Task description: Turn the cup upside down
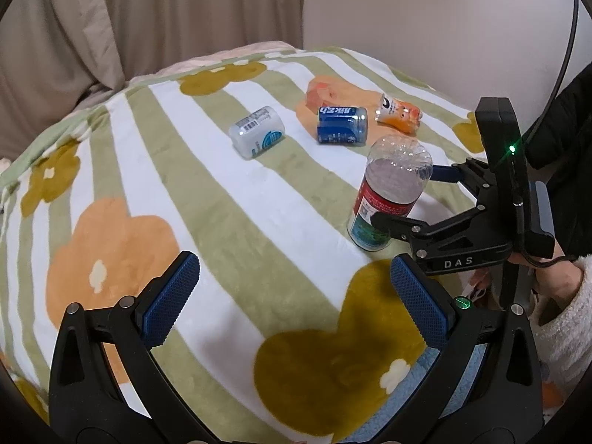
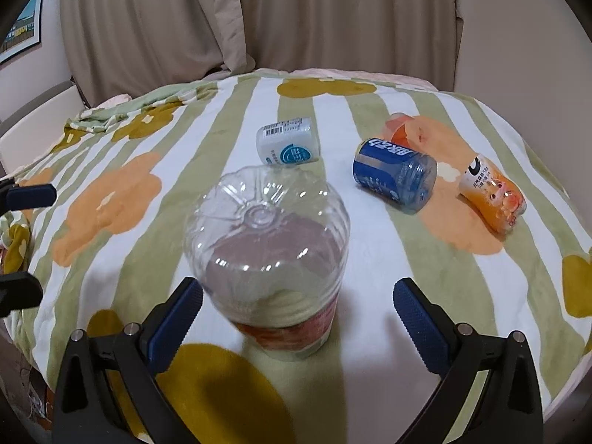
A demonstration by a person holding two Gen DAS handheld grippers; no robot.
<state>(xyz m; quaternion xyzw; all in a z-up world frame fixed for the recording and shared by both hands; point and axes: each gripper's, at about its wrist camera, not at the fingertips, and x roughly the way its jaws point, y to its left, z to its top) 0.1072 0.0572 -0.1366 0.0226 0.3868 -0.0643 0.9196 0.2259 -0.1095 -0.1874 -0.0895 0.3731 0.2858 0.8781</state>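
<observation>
A clear plastic cup with a red label (image 1: pixel 388 192) stands upside down on the striped blanket, its closed base up. In the right wrist view the cup (image 2: pixel 270 259) fills the middle, between the fingers. My right gripper (image 2: pixel 298 318) is open, its blue pads apart from the cup's sides; it also shows in the left wrist view (image 1: pixel 410 199). My left gripper (image 1: pixel 294 296) is open and empty, above the blanket to the left of the cup.
Several other cups lie on their sides farther back: a white one (image 1: pixel 257 136), a blue one (image 1: pixel 342 125), an orange one (image 1: pixel 399 114) and a pale pink one (image 1: pixel 325 90). The blanket (image 1: pixel 222 203) covers a bed; curtains and wall stand behind.
</observation>
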